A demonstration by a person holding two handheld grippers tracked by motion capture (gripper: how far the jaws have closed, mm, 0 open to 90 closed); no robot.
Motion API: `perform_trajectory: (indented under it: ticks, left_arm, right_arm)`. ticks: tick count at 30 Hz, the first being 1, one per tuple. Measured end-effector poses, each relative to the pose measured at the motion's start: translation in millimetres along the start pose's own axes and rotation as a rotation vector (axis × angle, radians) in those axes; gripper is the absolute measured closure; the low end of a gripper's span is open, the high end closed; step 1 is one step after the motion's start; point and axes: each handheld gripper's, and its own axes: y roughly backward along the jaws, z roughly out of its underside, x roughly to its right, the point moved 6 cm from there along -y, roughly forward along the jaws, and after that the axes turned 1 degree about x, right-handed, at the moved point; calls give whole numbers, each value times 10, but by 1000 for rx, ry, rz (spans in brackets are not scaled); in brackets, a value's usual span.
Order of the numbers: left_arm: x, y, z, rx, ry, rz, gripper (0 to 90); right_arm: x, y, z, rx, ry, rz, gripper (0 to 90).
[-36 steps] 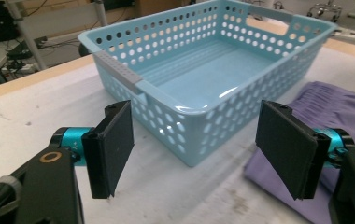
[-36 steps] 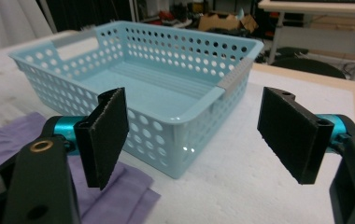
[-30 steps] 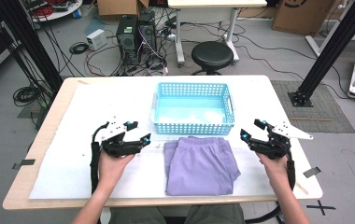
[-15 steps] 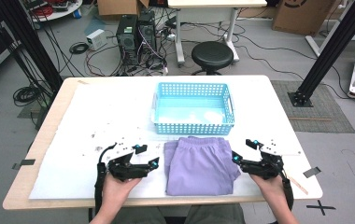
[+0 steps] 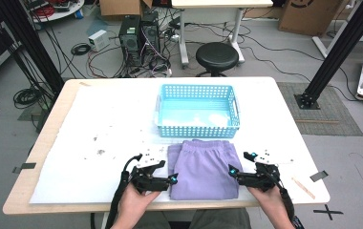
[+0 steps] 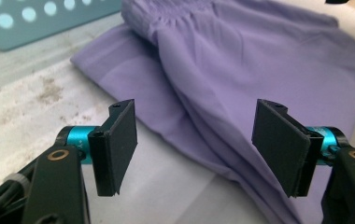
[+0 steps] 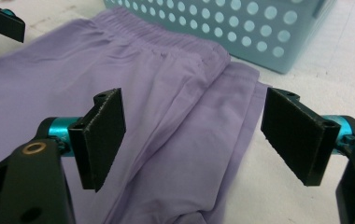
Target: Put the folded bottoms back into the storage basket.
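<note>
A pair of purple shorts (image 5: 202, 169) lies folded flat near the table's front edge, waistband toward a light blue perforated basket (image 5: 196, 131). My left gripper (image 5: 171, 180) sits low at the shorts' left edge, jaws open. In the left gripper view the open gripper (image 6: 196, 144) straddles the edge of the purple fabric (image 6: 241, 70), with a corner of the basket (image 6: 35, 18) beyond. My right gripper (image 5: 231, 171) is at the shorts' right edge. In the right gripper view the gripper (image 7: 192, 135) stands wide open over the cloth (image 7: 166, 93), with the basket (image 7: 259, 28) behind.
White paper (image 5: 112, 129) with dark specks covers the wooden table. A thin wooden stick (image 5: 302, 187) lies at the front right. Beyond the table are a black stool (image 5: 217, 56), computer towers (image 5: 139, 36) with cables, and black frame posts (image 5: 342, 47).
Both grippers have come down and inward from beside the shorts to its left and right edges near the front of the table. The shorts and basket have not moved.
</note>
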Motion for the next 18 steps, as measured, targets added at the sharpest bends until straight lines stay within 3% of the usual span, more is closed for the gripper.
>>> perform_trajectory:
  ticks: [7, 12, 14, 17, 18]
  left_arm:
    - [-51, -61, 97, -83, 45, -6, 310]
    - [-60, -57, 91, -75, 72, 1, 318]
    - [-63, -57, 90, -74, 81, 7, 318]
    - [-67, -71, 79, -54, 132, 40, 317]
    - [-67, -71, 79, -54, 132, 40, 317]
  right_arm:
    - [23, -67, 95, -97, -15, 3, 223]
    - [47, -97, 161, -166, -29, 21, 231]
    - [47, -100, 181, -185, -56, 3, 232]
    - [26, -112, 215, -223, -118, -36, 231]
    - [26, -112, 215, -223, -118, -36, 231]
